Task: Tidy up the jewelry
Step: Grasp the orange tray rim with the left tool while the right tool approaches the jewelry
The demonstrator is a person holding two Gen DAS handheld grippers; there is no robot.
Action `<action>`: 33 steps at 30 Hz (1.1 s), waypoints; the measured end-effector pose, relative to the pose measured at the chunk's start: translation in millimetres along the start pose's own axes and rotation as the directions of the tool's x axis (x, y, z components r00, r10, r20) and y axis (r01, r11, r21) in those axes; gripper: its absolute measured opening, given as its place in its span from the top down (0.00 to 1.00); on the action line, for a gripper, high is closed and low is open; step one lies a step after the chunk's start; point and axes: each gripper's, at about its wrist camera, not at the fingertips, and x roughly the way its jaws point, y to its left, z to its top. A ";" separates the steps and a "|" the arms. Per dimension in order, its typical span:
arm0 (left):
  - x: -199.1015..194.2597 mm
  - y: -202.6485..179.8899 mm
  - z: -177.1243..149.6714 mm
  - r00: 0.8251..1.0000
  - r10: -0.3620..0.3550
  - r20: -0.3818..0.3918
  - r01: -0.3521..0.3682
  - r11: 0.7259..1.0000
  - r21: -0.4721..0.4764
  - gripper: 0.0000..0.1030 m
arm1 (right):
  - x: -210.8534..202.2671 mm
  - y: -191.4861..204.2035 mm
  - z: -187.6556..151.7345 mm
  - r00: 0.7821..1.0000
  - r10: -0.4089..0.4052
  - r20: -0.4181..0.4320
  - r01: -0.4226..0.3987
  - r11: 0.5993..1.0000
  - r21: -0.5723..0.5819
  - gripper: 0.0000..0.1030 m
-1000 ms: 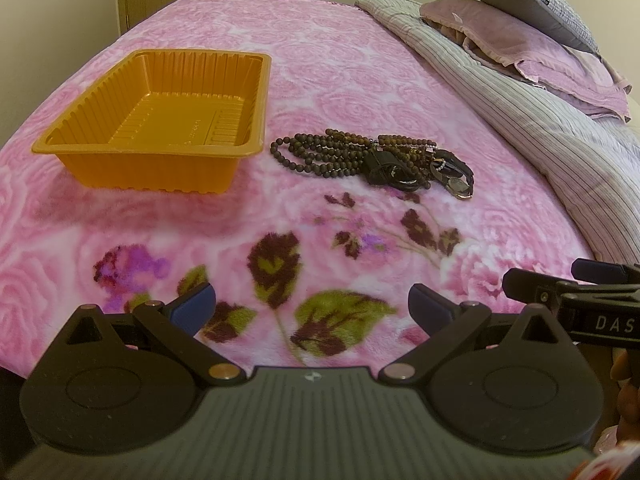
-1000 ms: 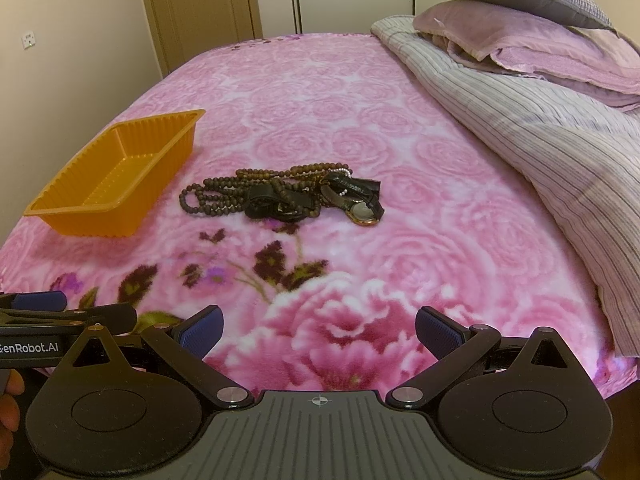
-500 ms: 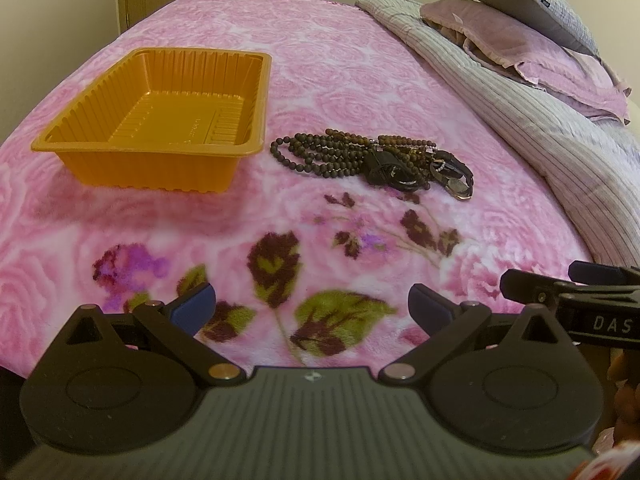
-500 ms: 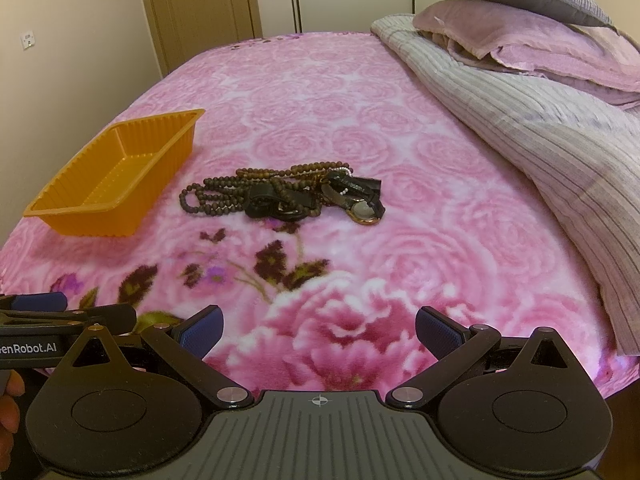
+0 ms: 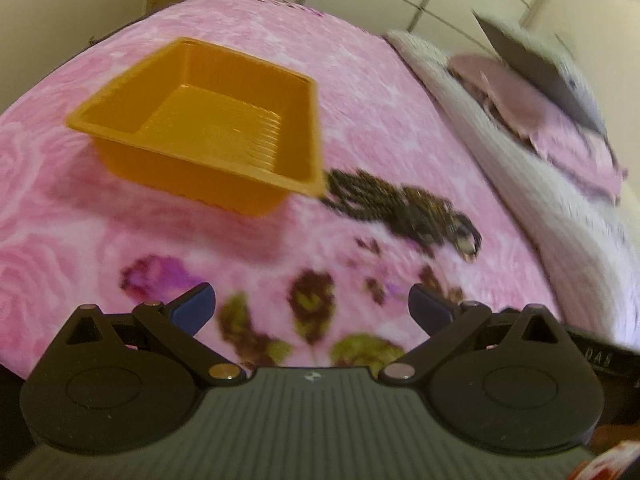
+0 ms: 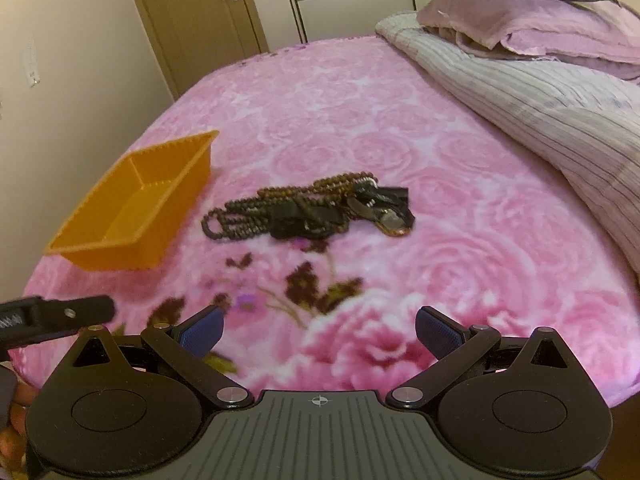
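Observation:
A heap of jewelry [image 6: 308, 210] lies mid-bed: brown bead strings, dark straps and a watch-like piece at its right end. In the blurred left wrist view the same heap [image 5: 400, 208] sits right of an empty orange plastic tray [image 5: 208, 128]. The tray [image 6: 136, 208] is left of the heap in the right wrist view. My left gripper [image 5: 310, 308] is open over the near edge of the bed, well short of both. My right gripper [image 6: 320, 334] is open too, nothing between its blue pads, with the heap ahead of it.
The pink floral blanket [image 6: 460, 240] covers the bed. A striped quilt [image 6: 540, 108] and stacked pillows [image 6: 540, 28] lie along the right side. A door [image 6: 192, 20] and wall stand beyond the far end. The left gripper's tip [image 6: 60, 314] shows at lower left.
Both views have tilted and shifted. The left gripper has swung and moved forward toward the tray, blurring its view. The right gripper has risen a little. Jewelry and tray have not moved.

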 end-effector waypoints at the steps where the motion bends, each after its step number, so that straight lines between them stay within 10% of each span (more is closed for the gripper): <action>1: -2.0 9.8 4.8 1.000 -0.006 0.012 0.006 1.000 -0.022 0.01 | 1.7 1.1 1.9 1.000 0.004 0.007 -0.004 1.000 0.001 0.01; 11: -14.0 105.8 65.1 0.978 0.108 0.178 -0.088 0.990 -0.113 0.06 | 31.0 20.4 18.9 1.000 0.012 0.011 -0.012 0.999 -0.030 0.01; 33: 70.4 155.9 117.8 0.999 0.039 0.013 -0.039 0.999 -0.014 0.77 | 108.8 36.9 24.0 0.996 -0.040 -0.083 0.035 0.997 -0.062 0.01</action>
